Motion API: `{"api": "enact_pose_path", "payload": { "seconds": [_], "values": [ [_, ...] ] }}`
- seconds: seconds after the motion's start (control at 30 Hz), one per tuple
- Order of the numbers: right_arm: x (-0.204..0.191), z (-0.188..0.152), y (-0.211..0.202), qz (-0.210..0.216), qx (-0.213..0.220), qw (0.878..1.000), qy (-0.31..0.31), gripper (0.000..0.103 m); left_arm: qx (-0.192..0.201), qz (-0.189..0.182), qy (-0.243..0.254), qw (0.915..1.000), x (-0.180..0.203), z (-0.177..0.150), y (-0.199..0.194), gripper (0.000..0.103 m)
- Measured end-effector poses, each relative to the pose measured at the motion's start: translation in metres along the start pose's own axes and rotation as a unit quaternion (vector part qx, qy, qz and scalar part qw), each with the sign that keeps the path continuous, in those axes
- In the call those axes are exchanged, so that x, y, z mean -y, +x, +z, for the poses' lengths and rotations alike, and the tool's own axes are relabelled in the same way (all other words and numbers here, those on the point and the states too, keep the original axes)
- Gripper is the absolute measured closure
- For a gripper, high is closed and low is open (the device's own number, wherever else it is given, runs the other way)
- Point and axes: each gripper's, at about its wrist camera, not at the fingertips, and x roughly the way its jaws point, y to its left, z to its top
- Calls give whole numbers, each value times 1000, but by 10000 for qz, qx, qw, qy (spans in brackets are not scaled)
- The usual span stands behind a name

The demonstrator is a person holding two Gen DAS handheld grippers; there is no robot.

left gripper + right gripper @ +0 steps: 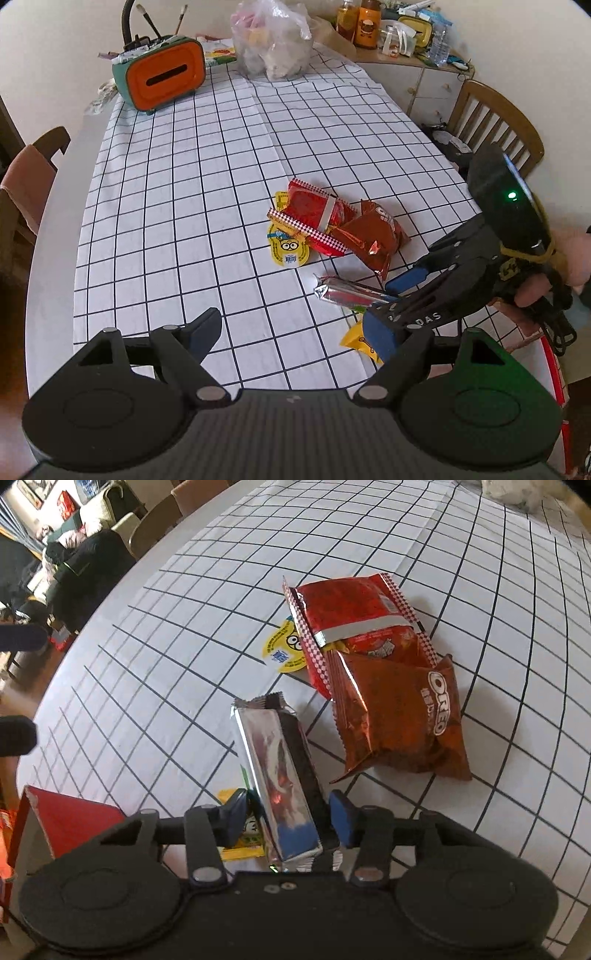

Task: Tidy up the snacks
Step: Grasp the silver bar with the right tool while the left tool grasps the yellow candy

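Checked tablecloth (pixel 184 206) | right hand-held gripper (pixel 288 816) low — straddles silver snack bar (pixel 277 771), unclamped | left hand-held gripper (pixel 306 332) wide

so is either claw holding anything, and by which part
The right claw straddles the near end of the silver snack bar; whether it grips cannot be told. The left claw holds nothing.

A grid-checked tablecloth (pixel 184 206) covers the table (pixel 55 236), snacks (pixel 332 225) atop.

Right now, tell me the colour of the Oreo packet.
The Oreo packet is shiny reddish-brown with white lettering, clearest in the right wrist view.
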Motion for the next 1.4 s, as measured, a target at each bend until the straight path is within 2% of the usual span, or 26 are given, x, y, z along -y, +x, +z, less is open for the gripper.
{"api": "enact_pose_path", "payload": {
  "seconds": [0.1, 0.43, 0.6, 0.63, 0.67, 0.7, 0.83, 0.97, 1.1, 1.4],
  "values": [
    [2, -2, -5, 77, 124, 9998, 112, 66, -82, -14, -5, 10000, -1, 0, 5, 19],
    [7, -15, -22, 120, 399, 9980, 469, 71, -298, -68, 9, 9995, 1, 10, 20, 19],
    [10, -26, -36, 193, 513, 9966, 614, 73, -448, -142, 202, 9987, 10, 15, 30, 19],
    [11, -29, -39, 229, 535, 9961, 662, 74, -501, -202, 272, 9982, 12, 16, 33, 19],
    [12, -32, -42, 252, 556, 9957, 696, 81, -580, -290, 355, 9973, 15, 18, 37, 19],
    [13, -36, -46, 242, 576, 9953, 741, 87, -682, -388, 443, 9959, 18, 20, 42, 19],
    [19, -50, -50, 126, 512, 9953, 816, 87, -1025, -449, 743, 9909, 34, 22, 64, 19],
    [23, -60, -49, 151, 530, 9946, 884, 87, -1358, -667, 1238, 9807, 54, 20, 89, 19],
    [20, -62, -47, 47, 513, 9955, 791, 87, -1687, -527, 1676, 9699, 72, 18, 114, 20],
    [16, -57, -40, -6, 425, 9967, 685, 87, -2361, -556, 1813, 9530, 82, 24, 154, 20]
  ]
}}
